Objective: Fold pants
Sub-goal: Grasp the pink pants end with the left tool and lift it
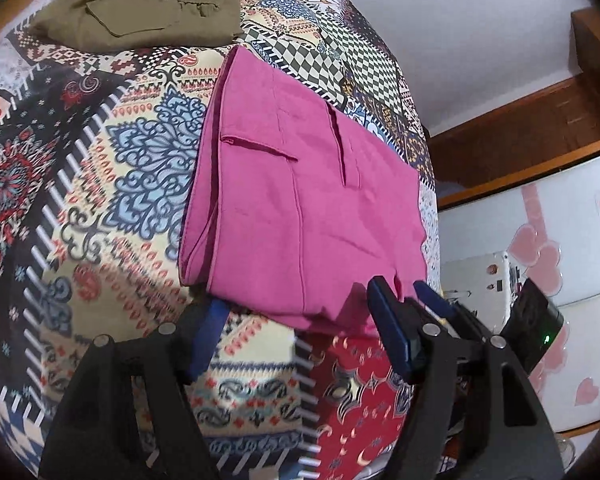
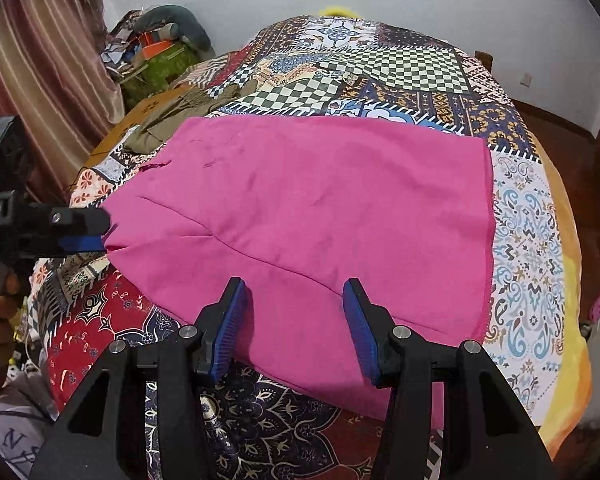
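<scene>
**Folding pink pants: fold laid, next grasp pending**

- Olive garment (image 1: 136, 8): folded, far left on the bed (image 1: 100, 200), well apart.
- Pink pants (image 1: 300, 200): lying flat on the patterned bedspread, already doubled into a rectangle.
- Left gripper (image 1: 296, 316): jaws spread wide at the pants' near edge, holding nothing.
- Right gripper (image 2: 296, 320): jaws likewise apart, empty, over the near hem.

Judged step: between folds. The next move likely calls for pinching both near corners evenly.

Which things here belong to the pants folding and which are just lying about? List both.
Job:
pink pants
left gripper
right gripper

Lying about:
olive pants
patchwork bedspread
cluttered pile by the curtain
</scene>
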The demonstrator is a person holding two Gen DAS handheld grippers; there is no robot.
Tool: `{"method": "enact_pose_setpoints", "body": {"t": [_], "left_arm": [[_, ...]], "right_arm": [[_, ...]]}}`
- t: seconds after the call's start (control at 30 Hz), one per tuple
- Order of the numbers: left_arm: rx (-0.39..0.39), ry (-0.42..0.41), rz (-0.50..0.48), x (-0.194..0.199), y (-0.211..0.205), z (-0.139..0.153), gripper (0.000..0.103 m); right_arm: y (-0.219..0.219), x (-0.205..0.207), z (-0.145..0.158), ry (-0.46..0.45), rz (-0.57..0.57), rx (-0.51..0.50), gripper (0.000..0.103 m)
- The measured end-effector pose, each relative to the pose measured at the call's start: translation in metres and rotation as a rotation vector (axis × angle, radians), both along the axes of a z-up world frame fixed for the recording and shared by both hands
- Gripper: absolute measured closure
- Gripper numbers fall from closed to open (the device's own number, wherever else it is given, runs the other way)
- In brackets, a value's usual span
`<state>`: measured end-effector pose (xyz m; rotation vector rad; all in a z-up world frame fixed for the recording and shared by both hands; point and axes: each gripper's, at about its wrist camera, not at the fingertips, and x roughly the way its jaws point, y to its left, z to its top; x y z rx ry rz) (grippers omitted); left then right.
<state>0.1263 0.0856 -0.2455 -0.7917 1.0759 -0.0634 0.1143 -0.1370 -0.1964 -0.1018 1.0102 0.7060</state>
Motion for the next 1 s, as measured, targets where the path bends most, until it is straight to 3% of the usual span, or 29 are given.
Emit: {"method": "enact_pose_setpoints", "body": {"t": [0.2, 0.37, 0.6, 0.77, 1.0], "left_arm": [[0.043, -0.003, 0.004, 0.017, -0.002, 0.0, 0.035], [0.118, -0.013, -0.004, 0.028, -0.007, 0.001, 0.057], [0.194, -0.076, -0.022, 0.027, -0.011, 0.01, 0.07], [0.318, -0.124, -0.031, 0.022, -0.013, 0.027, 0.072], [0.535, -0.208, -0.032, 0.0, -0.017, 0.057, 0.072]], "right_arm": [[0.0, 0.001, -0.001, 0.01, 0.005, 0.01, 0.056], [-0.001, 0.002, -0.002, 0.017, 0.006, 0.017, 0.056], [0.0, 0.003, 0.001, 0.019, 0.01, 0.007, 0.056], [0.004, 0.011, 0.012, 0.002, 0.004, -0.009, 0.056], [0.034, 0.027, 0.031, -0.01, 0.009, 0.048, 0.056]]}}
